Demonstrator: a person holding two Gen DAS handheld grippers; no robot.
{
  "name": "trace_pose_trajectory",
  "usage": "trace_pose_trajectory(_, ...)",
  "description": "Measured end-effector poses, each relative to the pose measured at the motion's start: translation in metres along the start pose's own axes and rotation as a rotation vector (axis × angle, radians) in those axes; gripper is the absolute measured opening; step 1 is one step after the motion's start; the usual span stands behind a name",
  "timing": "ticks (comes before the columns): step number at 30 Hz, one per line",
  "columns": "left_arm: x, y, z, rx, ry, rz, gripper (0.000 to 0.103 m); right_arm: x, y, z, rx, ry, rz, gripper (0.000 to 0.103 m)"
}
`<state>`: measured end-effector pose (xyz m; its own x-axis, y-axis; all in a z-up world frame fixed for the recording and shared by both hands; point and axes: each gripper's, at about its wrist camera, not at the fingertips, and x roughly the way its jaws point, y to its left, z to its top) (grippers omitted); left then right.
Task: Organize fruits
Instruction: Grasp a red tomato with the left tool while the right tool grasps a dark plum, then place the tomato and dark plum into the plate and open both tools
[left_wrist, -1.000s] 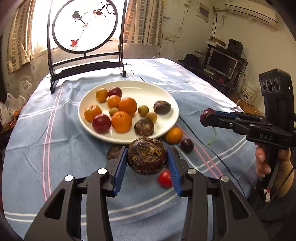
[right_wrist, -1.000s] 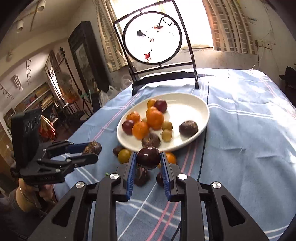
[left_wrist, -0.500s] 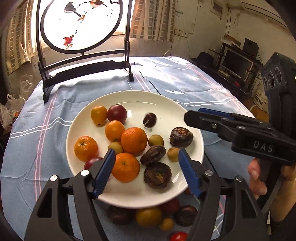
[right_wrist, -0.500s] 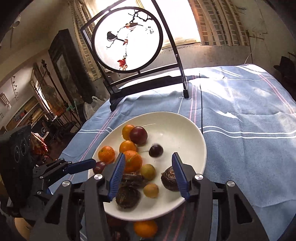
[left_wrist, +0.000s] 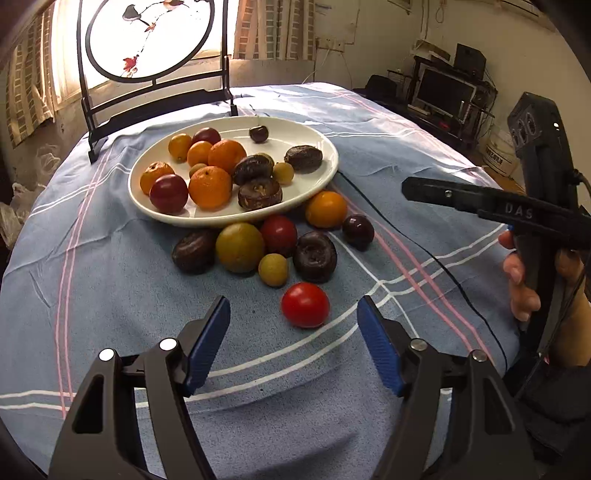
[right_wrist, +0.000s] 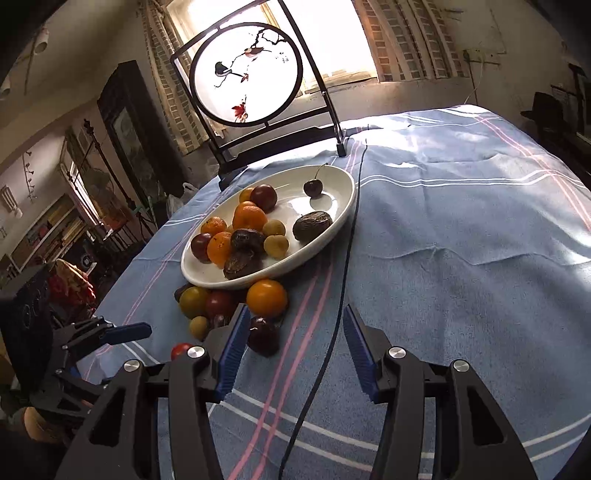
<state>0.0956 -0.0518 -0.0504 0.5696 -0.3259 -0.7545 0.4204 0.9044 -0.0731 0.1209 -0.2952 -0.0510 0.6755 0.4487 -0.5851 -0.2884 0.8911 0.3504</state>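
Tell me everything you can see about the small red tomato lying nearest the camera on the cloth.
The red tomato is small, round, smooth and glossy, with a bright highlight on its skin. It lies alone on the blue striped tablecloth, apart from the cluster of fruit behind it and well short of the white plate. Nothing touches it but the cloth. It sits just ahead of the open left gripper, between the lines of its blue pads but not held. In the right view only a sliver shows.
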Motion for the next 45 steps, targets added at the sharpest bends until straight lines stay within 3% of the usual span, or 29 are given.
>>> trace_pose_trajectory(1, 0.004, -0.001, 0.001, -0.01, 0.008, -0.012, 0.06, 0.001, -0.001, -0.001, 0.004, 0.003, 0.004, 0.053)
trace_pose_trajectory(3, 0.014, -0.004, 0.001, -0.002, 0.025, 0.0, 0.057, -0.001, -0.001, -0.002, 0.008, -0.002, 0.001, 0.053)
trace_pose_trajectory(6, 0.031, -0.006, -0.001, -0.004, 0.082, -0.017, 0.033, -0.003, 0.002, -0.005, -0.014, -0.012, 0.015, 0.053)
trace_pose_trajectory(7, 0.029, -0.007, -0.001, -0.004, 0.072, -0.011, 0.031, -0.003, 0.004, -0.005, -0.024, -0.009, 0.016, 0.053)
trace_pose_trajectory(14, -0.005, -0.002, -0.004, -0.033, -0.011, -0.04, 0.03, 0.01, 0.032, -0.011, -0.176, 0.062, -0.03, 0.051)
trace_pose_trajectory(19, -0.02, 0.002, -0.013, -0.031, -0.023, -0.044, 0.03, 0.032, 0.057, -0.015, -0.301, 0.172, -0.096, 0.043)
trace_pose_trajectory(26, -0.023, 0.01, -0.017, -0.052, -0.029, -0.06, 0.03, 0.057, 0.063, -0.002, -0.321, 0.25, -0.142, 0.028)
trace_pose_trajectory(30, -0.024, 0.014, -0.019, -0.062, -0.032, -0.061, 0.03, 0.058, 0.058, -0.001, -0.278, 0.256, -0.103, 0.027)
trace_pose_trajectory(36, -0.027, 0.021, -0.022, -0.082, -0.039, -0.06, 0.03, 0.034, 0.034, -0.002, -0.121, 0.21, 0.096, 0.027)
trace_pose_trajectory(45, -0.025, 0.027, -0.016, -0.099, -0.041, -0.062, 0.03, -0.006, 0.001, 0.011, 0.029, 0.134, 0.237, 0.027)
